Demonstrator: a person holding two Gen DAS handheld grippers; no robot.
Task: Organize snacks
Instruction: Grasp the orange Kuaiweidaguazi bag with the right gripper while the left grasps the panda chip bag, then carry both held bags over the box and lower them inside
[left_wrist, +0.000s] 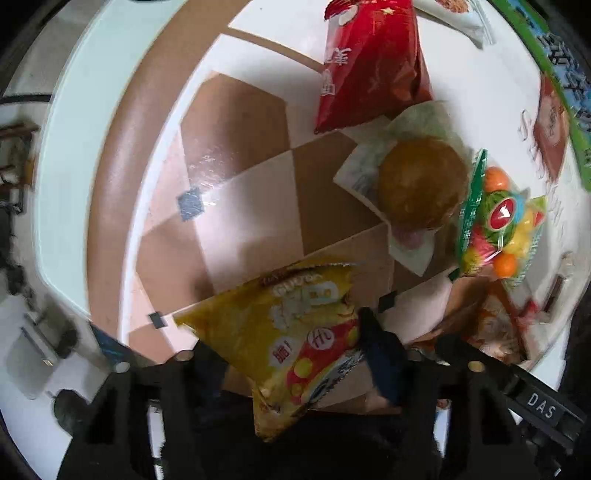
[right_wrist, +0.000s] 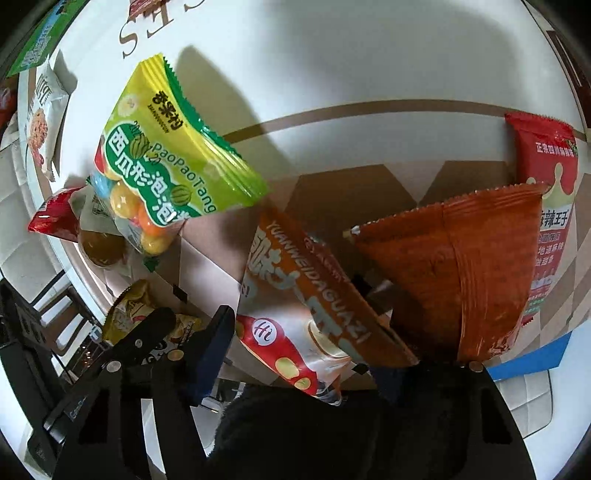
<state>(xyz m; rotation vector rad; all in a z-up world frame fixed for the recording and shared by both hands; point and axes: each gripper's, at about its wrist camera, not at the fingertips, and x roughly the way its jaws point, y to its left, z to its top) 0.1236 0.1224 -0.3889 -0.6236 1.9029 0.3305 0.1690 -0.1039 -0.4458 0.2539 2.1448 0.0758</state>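
My left gripper (left_wrist: 291, 354) is shut on a yellow snack bag (left_wrist: 295, 332) and holds it above the table. My right gripper (right_wrist: 310, 343) is shut on an orange-and-white seed bag (right_wrist: 306, 302). The left gripper with the yellow bag also shows at lower left in the right wrist view (right_wrist: 155, 332). A green-yellow bubble gum bag (right_wrist: 166, 162) lies over a wrapped bun (left_wrist: 421, 181). A red bag (left_wrist: 369, 62) lies beyond the bun. A plain orange bag (right_wrist: 454, 266) and a red spicy snack bag (right_wrist: 546, 206) lie to the right.
The round table has a brown-and-white checked top (left_wrist: 236, 162) with a white rim (left_wrist: 74, 155). A white packet (right_wrist: 44, 118) and a green box (right_wrist: 37, 44) lie at the far edge. A blue item (right_wrist: 528, 358) sits at the near right edge.
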